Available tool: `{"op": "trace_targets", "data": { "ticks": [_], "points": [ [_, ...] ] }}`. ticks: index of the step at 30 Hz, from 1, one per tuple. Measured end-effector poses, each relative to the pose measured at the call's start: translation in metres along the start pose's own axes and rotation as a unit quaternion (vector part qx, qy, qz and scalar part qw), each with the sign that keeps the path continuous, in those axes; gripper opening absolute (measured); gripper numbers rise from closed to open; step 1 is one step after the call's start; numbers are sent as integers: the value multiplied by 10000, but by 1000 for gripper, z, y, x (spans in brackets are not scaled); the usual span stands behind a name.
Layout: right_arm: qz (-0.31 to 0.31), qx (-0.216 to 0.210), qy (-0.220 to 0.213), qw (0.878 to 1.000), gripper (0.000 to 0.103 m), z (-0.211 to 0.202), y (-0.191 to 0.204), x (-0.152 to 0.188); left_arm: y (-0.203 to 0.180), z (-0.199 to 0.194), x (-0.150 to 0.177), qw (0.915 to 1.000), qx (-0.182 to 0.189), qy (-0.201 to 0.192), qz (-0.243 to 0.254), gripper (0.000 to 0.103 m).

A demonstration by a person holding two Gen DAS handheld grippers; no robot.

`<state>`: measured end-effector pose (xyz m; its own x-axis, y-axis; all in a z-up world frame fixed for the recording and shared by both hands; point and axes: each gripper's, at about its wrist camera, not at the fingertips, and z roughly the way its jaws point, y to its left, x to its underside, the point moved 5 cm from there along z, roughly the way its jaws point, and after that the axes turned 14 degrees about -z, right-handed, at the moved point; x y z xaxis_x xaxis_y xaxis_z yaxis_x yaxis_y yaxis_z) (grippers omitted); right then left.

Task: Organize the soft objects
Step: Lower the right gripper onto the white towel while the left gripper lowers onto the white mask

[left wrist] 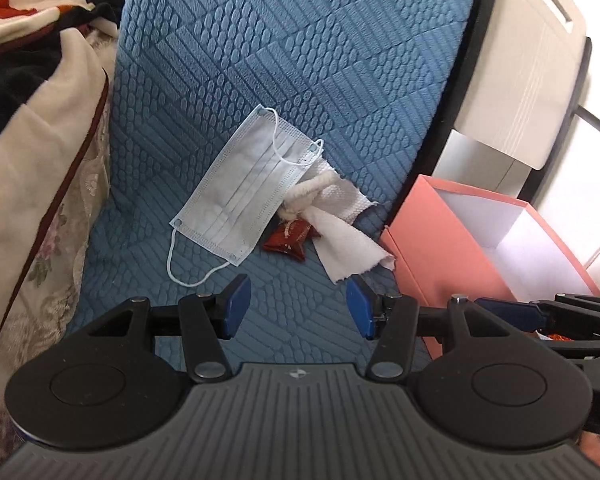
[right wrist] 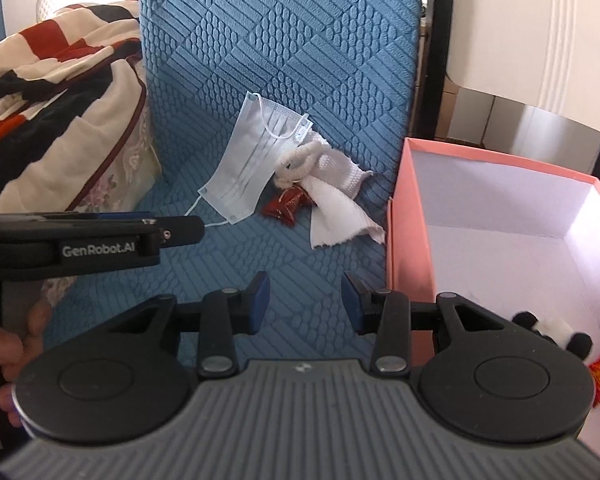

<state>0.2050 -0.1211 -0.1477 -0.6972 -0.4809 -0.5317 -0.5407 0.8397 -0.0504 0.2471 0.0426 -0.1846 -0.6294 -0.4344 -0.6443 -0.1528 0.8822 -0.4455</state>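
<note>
Both the left gripper [left wrist: 298,308] and the right gripper [right wrist: 304,302] stand empty with jaws apart, the face mask [left wrist: 240,188] lying ahead of them on the blue cushion [left wrist: 300,60]; best pinch its near edge, clear of the white cloth [left wrist: 350,248].

Pale blue face mask [left wrist: 240,184], white cloth [left wrist: 348,244], glossy red star [left wrist: 290,238] on blue embossed cover [left wrist: 300,40]; pink box [right wrist: 410,216], white inside.

Blue quilted cushion [left wrist: 300,60] (bedding [left wrist: 32,92] heaped left), beige cabinet [left wrist: 516,80] beyond
</note>
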Motion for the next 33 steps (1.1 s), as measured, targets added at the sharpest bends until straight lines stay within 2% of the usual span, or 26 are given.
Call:
{"op": "trace_targets", "data": {
  "ticks": [11, 15, 19, 24, 29, 33],
  "points": [
    [-59, 19, 181, 9998, 42, 46, -10, -17, 16, 61, -40, 9991, -249, 208, 267, 59],
    [-21, -26, 285, 9996, 42, 68, -18, -27, 28, 85, -53, 9983, -440, 306, 247, 59],
    [10, -73, 346, 9994, 42, 88, -21, -36, 35, 101, -62, 9980, -426, 450, 143, 59],
    [-117, -227, 406, 9988, 42, 106, -18, -45, 35, 114, -66, 9972, -320, 618, 288, 59],
    [-442, -146, 432, 9980, 42, 123, -17, -54, 33, 125, -64, 9950, -299, 796, 521, 59],
    [-287, -196, 577, 9977, 42, 140, -23, -54, 31, 133, -57, 9920, -326, 934, 780, 59]
  ]
}}
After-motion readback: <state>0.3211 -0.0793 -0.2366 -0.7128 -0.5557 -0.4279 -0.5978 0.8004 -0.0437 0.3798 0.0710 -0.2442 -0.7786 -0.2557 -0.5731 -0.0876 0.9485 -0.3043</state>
